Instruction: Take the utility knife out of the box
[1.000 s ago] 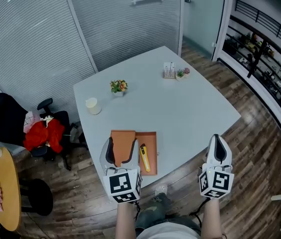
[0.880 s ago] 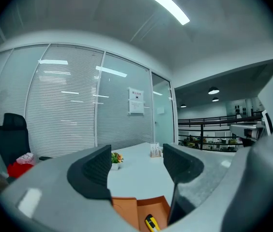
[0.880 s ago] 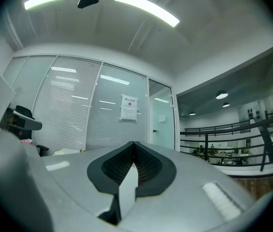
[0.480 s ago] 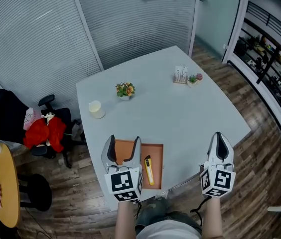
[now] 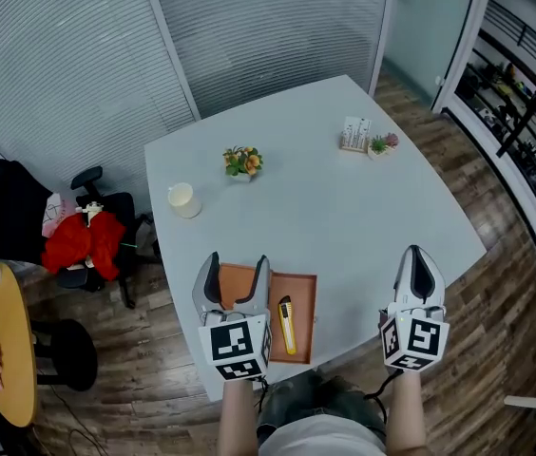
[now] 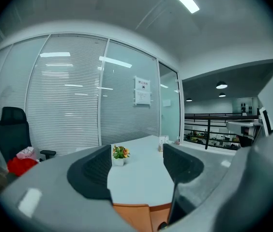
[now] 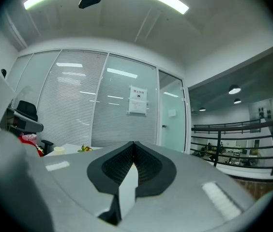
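Yellow utility knife [image 5: 287, 324] lies in orange box [image 5: 304, 291] beside left gripper [image 5: 235, 266]

Only the head view shows the knife in the box, just right of the left gripper and well left of the right gripper [image 5: 417, 255]; the gripper views show the left's jaws spread, nothing between; the right's pressed together, empty.

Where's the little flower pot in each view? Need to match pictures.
Head view: flower pot on the table's far left, beyond the box.
Left gripper view: flower pot at centre, between the fingers.
Right gripper view: flower pot, tiny, left of centre.
Shared landmark: black chair.
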{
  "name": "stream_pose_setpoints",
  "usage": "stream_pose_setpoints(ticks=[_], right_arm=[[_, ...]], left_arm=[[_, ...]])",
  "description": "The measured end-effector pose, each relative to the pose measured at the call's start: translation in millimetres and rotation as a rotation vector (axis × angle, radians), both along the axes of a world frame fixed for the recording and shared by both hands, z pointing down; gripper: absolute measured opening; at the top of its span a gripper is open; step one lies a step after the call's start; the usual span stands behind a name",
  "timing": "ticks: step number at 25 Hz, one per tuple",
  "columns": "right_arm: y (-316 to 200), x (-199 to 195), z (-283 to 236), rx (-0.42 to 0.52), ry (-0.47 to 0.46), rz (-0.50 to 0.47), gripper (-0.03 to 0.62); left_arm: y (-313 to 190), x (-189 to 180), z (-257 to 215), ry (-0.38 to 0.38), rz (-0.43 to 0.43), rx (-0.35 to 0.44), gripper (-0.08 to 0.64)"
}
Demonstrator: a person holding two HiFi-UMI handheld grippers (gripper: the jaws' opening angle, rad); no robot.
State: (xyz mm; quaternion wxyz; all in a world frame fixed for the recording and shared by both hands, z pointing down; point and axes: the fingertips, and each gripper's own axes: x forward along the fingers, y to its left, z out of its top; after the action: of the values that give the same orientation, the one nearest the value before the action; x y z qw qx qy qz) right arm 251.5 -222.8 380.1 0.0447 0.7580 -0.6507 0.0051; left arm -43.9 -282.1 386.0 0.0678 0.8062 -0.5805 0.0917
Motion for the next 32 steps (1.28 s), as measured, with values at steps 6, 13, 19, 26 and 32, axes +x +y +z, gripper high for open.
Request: stream_pose_setpoints(ticks=[6, 13, 19, 26, 32], right_arm=[[-3, -1, 9, -0.028, -0.006, -0.012, 0.025], [-16, -3, 17, -0.064, -0.007, -0.075, 0.026], [-33, -1, 19, -0.085, 0.006, -0.141, 0.026], [-42, -1, 36, -0.124, 0.01, -0.197, 0.026], [-42, 2, 54, -0.165, 0.01, -0.216, 0.026]], left_arm=[[6, -1, 16, -0.009, -0.009, -0.052, 0.325], [18, -1, 35, -0.013, -0.035, -0.125, 0.324], [29, 5, 58, -0.04, -0.052, -0.205, 0.324], [42, 11, 92, -0.05, -0.074, -0.293, 0.324], [49, 17, 118, -0.076, -0.076, -0.35, 0.314]])
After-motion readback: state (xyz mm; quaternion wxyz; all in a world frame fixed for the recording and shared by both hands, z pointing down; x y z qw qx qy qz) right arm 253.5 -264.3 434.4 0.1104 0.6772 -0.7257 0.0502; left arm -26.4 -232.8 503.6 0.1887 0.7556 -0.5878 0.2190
